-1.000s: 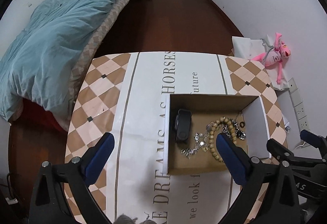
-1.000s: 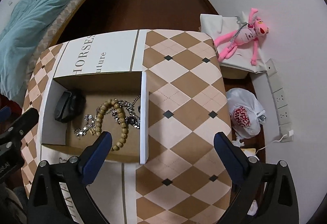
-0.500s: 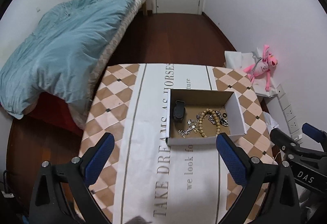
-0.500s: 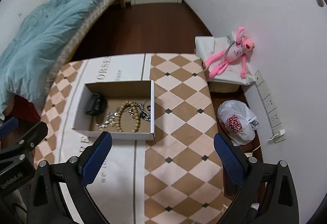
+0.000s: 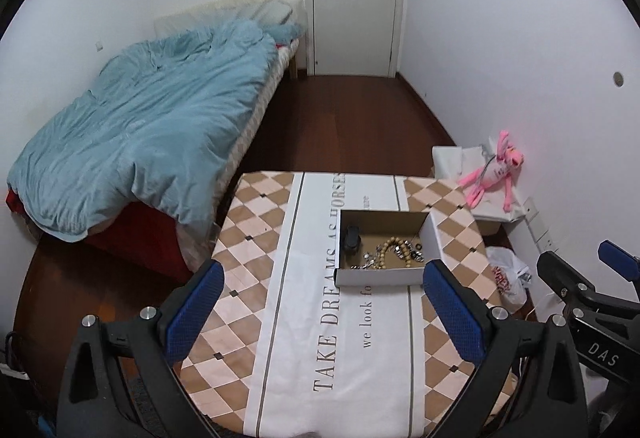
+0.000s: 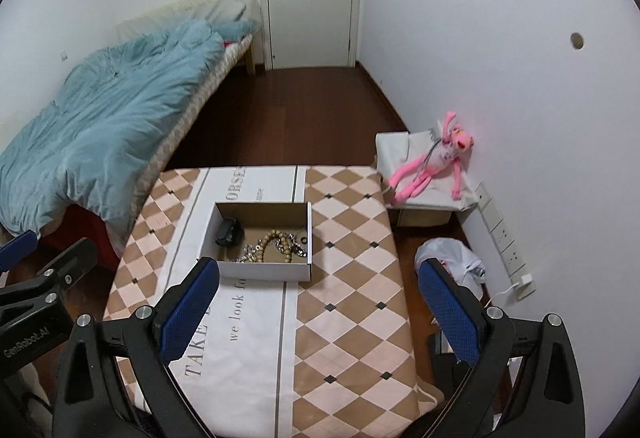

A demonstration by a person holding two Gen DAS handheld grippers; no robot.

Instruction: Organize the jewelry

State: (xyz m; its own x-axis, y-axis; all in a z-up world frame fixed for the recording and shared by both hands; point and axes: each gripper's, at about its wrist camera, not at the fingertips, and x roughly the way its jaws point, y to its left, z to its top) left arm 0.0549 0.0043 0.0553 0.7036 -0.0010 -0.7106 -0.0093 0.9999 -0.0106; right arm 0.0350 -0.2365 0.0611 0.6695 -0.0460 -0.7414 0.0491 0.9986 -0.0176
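With jewelry heaped in the box (image 5: 382, 280), both grippers — left gripper (image 5: 320, 308), right gripper (image 6: 318, 306) — gape, holding nothing; next move likely a descent toward the beads (image 6: 269, 240).

Both tongs (image 5: 324, 308) (image 6: 320, 312) have black frames, blue textured pads, silver screws

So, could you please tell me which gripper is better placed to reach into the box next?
Probably the left gripper: in its view the box lies almost straight ahead, while for the right gripper it sits off toward the left. Both jaws stand open, empty, and well back.
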